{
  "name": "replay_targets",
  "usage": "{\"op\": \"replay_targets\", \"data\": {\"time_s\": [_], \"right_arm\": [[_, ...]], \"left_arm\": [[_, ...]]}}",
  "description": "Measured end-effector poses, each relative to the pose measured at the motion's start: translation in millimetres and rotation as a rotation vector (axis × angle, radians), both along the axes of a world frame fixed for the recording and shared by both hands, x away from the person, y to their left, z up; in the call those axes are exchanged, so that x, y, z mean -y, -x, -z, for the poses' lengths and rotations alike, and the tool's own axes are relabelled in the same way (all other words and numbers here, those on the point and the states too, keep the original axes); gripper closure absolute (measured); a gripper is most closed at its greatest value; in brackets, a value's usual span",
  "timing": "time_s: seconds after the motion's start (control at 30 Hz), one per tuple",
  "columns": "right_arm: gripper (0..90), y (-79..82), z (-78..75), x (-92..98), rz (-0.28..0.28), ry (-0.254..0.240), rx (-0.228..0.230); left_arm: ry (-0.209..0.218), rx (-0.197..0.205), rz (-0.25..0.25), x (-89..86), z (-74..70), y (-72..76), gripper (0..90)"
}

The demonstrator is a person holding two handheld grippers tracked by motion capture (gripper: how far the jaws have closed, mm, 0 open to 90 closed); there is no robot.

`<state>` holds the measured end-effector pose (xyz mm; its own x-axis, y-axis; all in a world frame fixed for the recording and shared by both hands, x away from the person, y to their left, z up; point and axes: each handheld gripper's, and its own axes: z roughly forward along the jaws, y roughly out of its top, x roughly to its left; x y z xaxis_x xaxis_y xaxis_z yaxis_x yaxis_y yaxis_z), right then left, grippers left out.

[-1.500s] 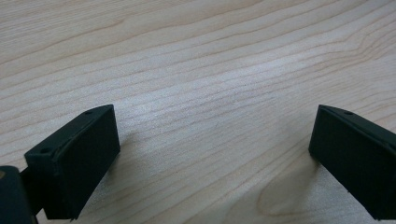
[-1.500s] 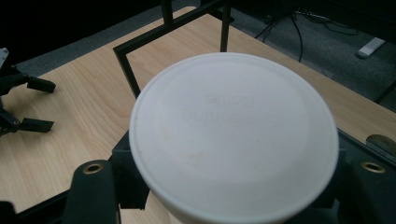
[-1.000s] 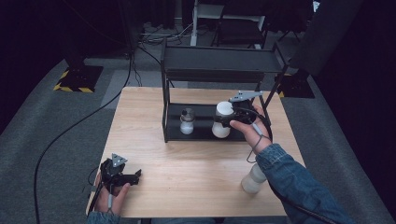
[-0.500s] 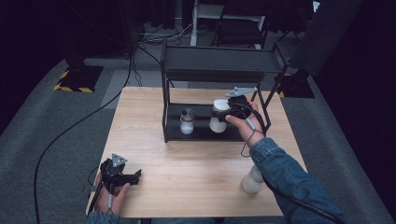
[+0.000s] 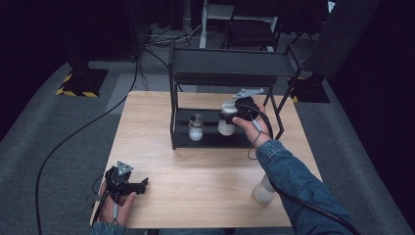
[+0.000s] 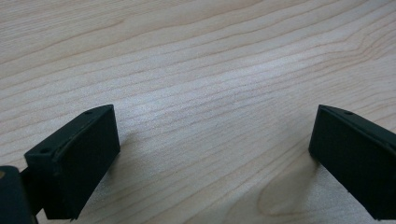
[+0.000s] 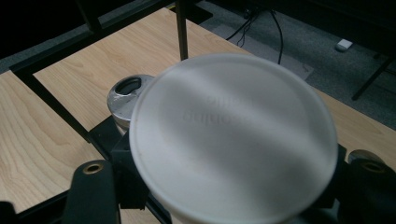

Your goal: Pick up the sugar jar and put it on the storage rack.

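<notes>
My right gripper [image 5: 231,114] is shut on a white jar [image 5: 226,121] with a flat white lid [image 7: 233,140], gripping it from the side. The jar is under the top shelf of a black metal rack [image 5: 230,61], over the rack's lower shelf [image 5: 210,140]; whether it rests there I cannot tell. To its left on that shelf stands a small glass shaker [image 5: 196,126] with a metal lid [image 7: 127,95]. My left gripper [image 5: 139,185] lies on the wooden table [image 5: 195,166] near the front left corner, open, with bare wood between its jaws [image 6: 210,158].
Another white container [image 5: 263,191] stands on the table at the front right, beside the right forearm. The rack's posts [image 7: 182,28] stand close to the held jar. Cables run over the grey floor [image 5: 63,132] to the left.
The right gripper has carried the white jar a little left and farther in under the rack's top shelf, closer to the shaker. The left gripper has stayed put.
</notes>
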<state>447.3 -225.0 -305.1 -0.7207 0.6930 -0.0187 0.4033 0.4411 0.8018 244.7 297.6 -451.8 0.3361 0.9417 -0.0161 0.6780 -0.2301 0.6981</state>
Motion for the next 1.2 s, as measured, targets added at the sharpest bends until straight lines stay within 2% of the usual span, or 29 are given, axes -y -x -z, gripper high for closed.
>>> {"op": "replay_targets", "data": {"time_s": [0.8, 1.2], "right_arm": [[33.4, -15.3, 22.6, -14.9, 0.036, 0.01, -0.033], [33.4, -18.8, 32.8, -25.0, 0.035, 0.031, -0.041]], "left_arm": [[0.0, 0.0, 0.0, 0.0, 0.0, 0.0, 1.7], [0.0, 0.0, 0.0, 0.0, 0.0, 0.0, 1.7]]}}
